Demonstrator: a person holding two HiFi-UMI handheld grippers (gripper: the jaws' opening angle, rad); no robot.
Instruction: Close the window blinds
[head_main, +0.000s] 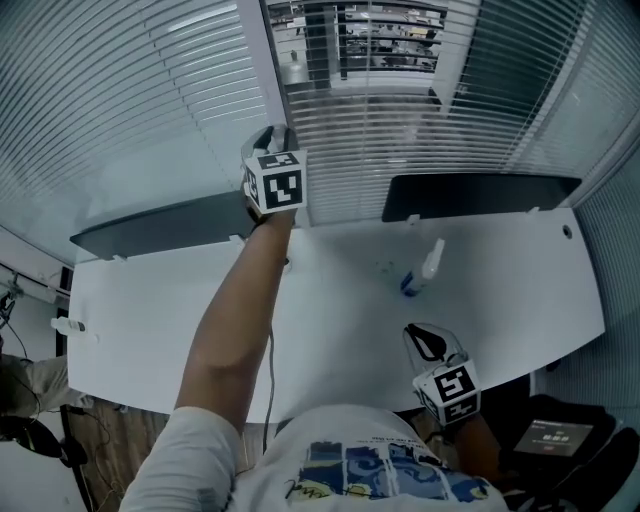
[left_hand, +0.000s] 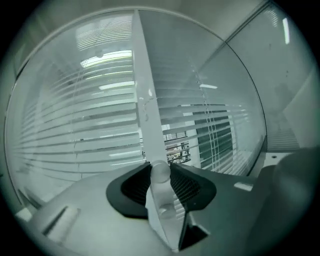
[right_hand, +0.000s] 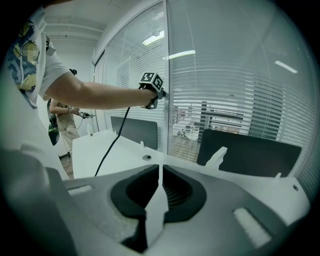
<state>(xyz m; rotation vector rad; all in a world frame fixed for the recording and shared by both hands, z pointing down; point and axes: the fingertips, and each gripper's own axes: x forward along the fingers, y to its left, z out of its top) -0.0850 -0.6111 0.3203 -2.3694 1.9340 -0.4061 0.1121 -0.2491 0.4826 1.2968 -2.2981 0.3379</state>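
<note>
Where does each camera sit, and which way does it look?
Head view: on the person's head, looking down at the white desk and blinds; shows the left arm, left claw and right claw.
Left gripper view: rides the left claw, facing the blinds; its jaws grip the blind wand.
Right gripper view: rides the right claw, low over the desk, facing the blinds; jaws shut.
Shared: head and right gripper views both show the left arm reaching to the blinds.

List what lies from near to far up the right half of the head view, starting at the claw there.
Near to far: right claw → spray bottle → dark desk divider → window blinds.
</note>
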